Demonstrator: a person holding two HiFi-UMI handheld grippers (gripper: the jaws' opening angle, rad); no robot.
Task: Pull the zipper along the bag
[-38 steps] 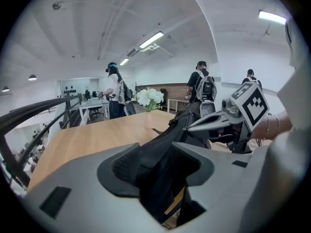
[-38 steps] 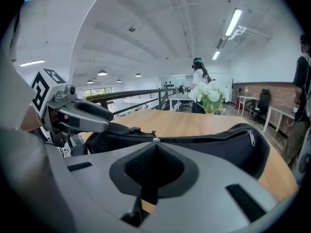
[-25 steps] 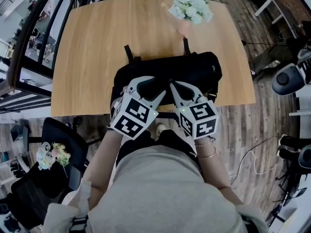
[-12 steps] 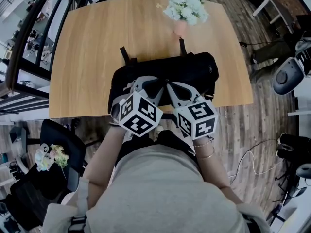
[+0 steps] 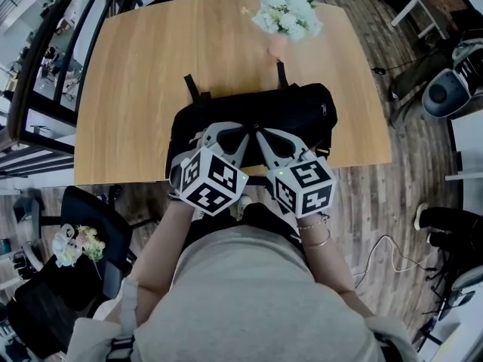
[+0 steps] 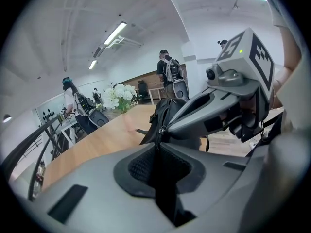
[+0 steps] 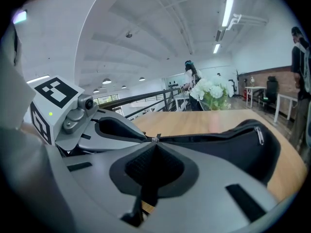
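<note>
A black bag [image 5: 302,111] lies on the wooden table [image 5: 143,74], close to its near edge. Both grippers meet tip to tip on the bag's top seam. My left gripper [image 5: 243,132] has its jaws closing, with the black fabric [image 6: 160,118] beside the zipper pinched between them. My right gripper [image 5: 261,132] is shut on the small metal zipper pull [image 7: 155,140]. From the left gripper view, the right gripper [image 6: 164,128] holds the slider at the seam's end. The right gripper view shows the zipper line [image 7: 209,136] running away along the bag.
A vase of white flowers [image 5: 288,13] stands at the table's far edge, just behind the bag. A black chair [image 5: 90,210] sits below the table's near left corner. Railings run along the left. People stand in the background [image 6: 167,72].
The left gripper's jaws have gone from wide apart to nearly together on the bag. The right gripper has stayed at the seam.
</note>
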